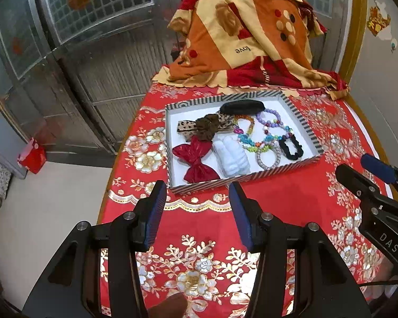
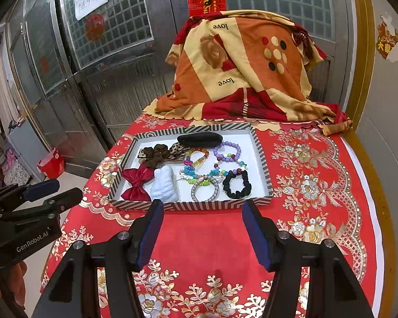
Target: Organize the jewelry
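**Operator:** Report tool state and task progress.

**Inspector:** The left gripper [image 1: 197,190] has its blue-padded jaws spread with nothing between them. The right gripper [image 2: 203,209] is likewise spread and empty. Both hover above the red tablecloth with gold and white floral embroidery [image 2: 313,185], just short of the near wall of the shallow rectangular box with the black-and-white striped rim [image 2: 262,159].

**Operator:** Where is the jewelry?

**Inspector:** All of it lies inside that box. On the box's left side: a red satin bow [image 2: 136,182], a brown fabric flower on a leopard-print ribbon [image 2: 155,155], a white fluffy hair piece [image 2: 164,185]. At the back wall: a long black oval clip [image 2: 199,140]. On the right: a purple beaded bracelet [image 2: 226,151], multicoloured bead bracelets [image 2: 197,159], a silver sparkly ring-shaped band [image 2: 205,189], a black scrunchie [image 2: 237,184].

**Operator:** Stage of completion?

**Inspector:** No loose item shows on the cloth, so collection appears complete. The bracelets overlap one another; separating them may remain. That is a judgement only.

**Operator:** Surroundings?

**Inspector:** An orange, cream and red printed blanket [image 2: 238,74] covers a bulky shape at the table's far end. Behind it stand metal-framed doors with gridded glass [image 2: 108,21]; a red bucket [image 2: 51,165] sits on the floor at the left.
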A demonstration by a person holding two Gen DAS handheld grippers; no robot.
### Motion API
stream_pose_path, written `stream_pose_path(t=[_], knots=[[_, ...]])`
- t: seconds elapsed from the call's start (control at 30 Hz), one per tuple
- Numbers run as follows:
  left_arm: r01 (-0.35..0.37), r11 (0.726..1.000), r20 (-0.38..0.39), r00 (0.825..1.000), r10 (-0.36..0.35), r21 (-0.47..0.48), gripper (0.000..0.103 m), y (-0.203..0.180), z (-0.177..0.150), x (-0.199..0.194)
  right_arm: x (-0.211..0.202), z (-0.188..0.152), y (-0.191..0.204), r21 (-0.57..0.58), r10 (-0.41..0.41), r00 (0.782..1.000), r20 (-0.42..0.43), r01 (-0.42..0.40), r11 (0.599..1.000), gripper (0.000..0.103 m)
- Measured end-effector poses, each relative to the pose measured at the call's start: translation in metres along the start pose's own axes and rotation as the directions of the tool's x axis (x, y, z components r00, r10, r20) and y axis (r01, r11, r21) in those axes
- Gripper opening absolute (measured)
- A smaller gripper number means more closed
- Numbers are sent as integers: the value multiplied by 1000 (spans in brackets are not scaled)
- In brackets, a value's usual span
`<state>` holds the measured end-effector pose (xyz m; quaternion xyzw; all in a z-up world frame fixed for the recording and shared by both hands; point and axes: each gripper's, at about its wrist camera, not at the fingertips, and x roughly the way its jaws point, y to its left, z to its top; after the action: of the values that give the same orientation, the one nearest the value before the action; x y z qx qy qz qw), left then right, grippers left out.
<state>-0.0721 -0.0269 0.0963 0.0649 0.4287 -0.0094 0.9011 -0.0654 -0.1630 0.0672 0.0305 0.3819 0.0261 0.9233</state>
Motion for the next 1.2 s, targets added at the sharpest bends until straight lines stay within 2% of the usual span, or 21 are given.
stream_pose_path(t=[1.2], knots=[[22,999,-1,1000,-22,-23,48,5,3,3,9,0,4,-13,6,1000,-19,-6,1000,62]])
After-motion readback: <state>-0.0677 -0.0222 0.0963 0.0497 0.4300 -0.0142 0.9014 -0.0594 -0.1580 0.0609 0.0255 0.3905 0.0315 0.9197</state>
